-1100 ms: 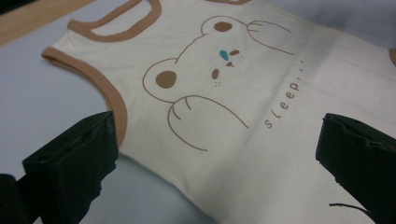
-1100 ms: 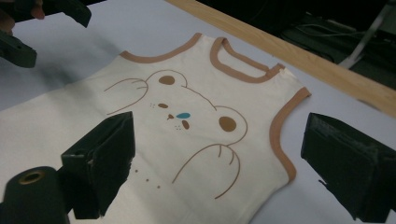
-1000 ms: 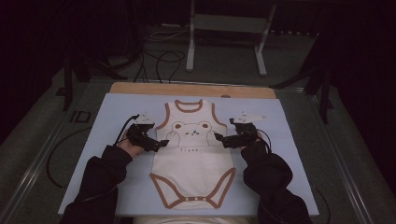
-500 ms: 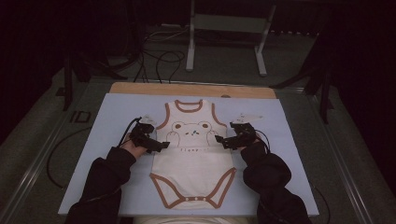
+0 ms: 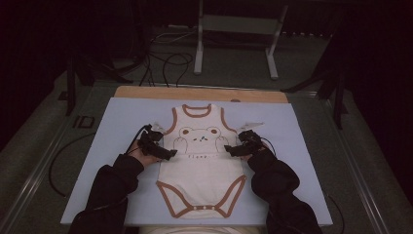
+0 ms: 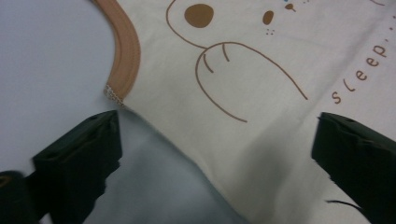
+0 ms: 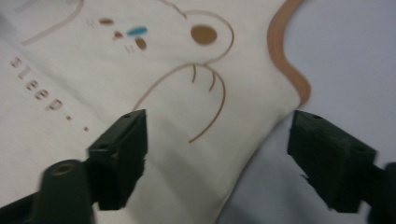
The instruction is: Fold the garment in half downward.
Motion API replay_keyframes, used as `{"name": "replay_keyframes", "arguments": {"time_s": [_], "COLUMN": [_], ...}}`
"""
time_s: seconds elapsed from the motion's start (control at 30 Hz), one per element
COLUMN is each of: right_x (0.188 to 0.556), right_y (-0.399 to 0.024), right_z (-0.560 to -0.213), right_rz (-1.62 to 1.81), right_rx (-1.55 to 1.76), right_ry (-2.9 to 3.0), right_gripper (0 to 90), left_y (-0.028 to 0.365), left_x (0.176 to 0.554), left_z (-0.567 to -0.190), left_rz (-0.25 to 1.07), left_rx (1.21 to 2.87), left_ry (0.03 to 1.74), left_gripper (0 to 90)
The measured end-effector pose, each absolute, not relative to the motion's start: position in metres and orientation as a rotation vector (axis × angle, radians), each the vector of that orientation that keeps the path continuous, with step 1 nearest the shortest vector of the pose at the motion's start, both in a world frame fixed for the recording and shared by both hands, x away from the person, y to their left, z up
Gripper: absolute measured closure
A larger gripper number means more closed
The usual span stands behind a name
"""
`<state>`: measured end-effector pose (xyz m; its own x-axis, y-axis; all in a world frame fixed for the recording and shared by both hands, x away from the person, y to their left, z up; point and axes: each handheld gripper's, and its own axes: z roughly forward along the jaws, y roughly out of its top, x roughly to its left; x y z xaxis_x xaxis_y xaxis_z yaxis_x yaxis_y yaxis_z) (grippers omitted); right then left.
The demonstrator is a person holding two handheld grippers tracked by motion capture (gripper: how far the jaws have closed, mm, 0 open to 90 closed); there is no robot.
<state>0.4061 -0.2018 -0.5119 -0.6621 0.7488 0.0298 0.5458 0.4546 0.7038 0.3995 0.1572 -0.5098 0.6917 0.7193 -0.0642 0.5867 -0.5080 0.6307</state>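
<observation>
Bodysuit (image 5: 202,161) lies flat on the blue mat (image 5: 302,146). My left gripper (image 5: 168,153) and right gripper (image 5: 229,150) straddle its side edges, jaws apart; the right's have just been closing.

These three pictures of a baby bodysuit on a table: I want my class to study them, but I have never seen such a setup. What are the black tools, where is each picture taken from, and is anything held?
No machine works here: a person holds a hand tool in each hand, the left gripper and the right gripper, each with two black fingers.

The high view looks down from above the person's side. The other two views come from small cameras riding on each gripper, looking along its fingers.

A cream baby bodysuit with brown trim and a bear print lies flat on a pale blue mat.

Nothing is held. Each gripper is open, straddling a side edge of the bodysuit just below an armhole. The right fingers have just been closing a little, with cloth between them but not yet pinched.
</observation>
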Motion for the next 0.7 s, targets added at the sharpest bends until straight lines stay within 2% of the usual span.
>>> {"name": "replay_keyframes", "arguments": {"time_s": [0.1,0.2,0.43,0.47,0.57,0.6,0.7], "right_x": [0.4079,0.4101,0.4116,0.4115,0.4112,0.4107,0.4102], "right_y": [-0.2017,-0.2027,-0.2004,-0.2005,-0.2002,-0.1995,-0.1983], "right_z": [-0.5157,-0.5173,-0.5199,-0.5198,-0.5198,-0.5199,-0.5195], "right_rz": [0.991,0.984,0.928,0.933,0.941,0.945,0.945], "right_rx": [1.129,1.157,1.148,1.150,1.145,1.137,1.130], "right_ry": [2.430,2.419,2.428,2.429,2.429,2.429,2.434], "right_gripper": [27.0,34.9,43.0,45.6,50.3,55.3,59.9], "left_y": [0.1579,0.1597,0.1581,0.1579,0.1569,0.1566,0.1554], "left_x": [0.3994,0.4000,0.4017,0.4021,0.4021,0.4022,0.4026], "left_z": [-0.5095,-0.5097,-0.5153,-0.5161,-0.5153,-0.5148,-0.5144], "left_rz": [0.284,0.298,0.314,0.311,0.321,0.316,0.313], "left_rx": [2.269,2.251,2.261,2.269,2.272,2.271,2.272], "left_ry": [0.997,1.014,1.042,1.043,1.047,1.048,1.054], "left_gripper": [6.0,16.6,28.0,34.3,39.3,47.6,50.9]}}
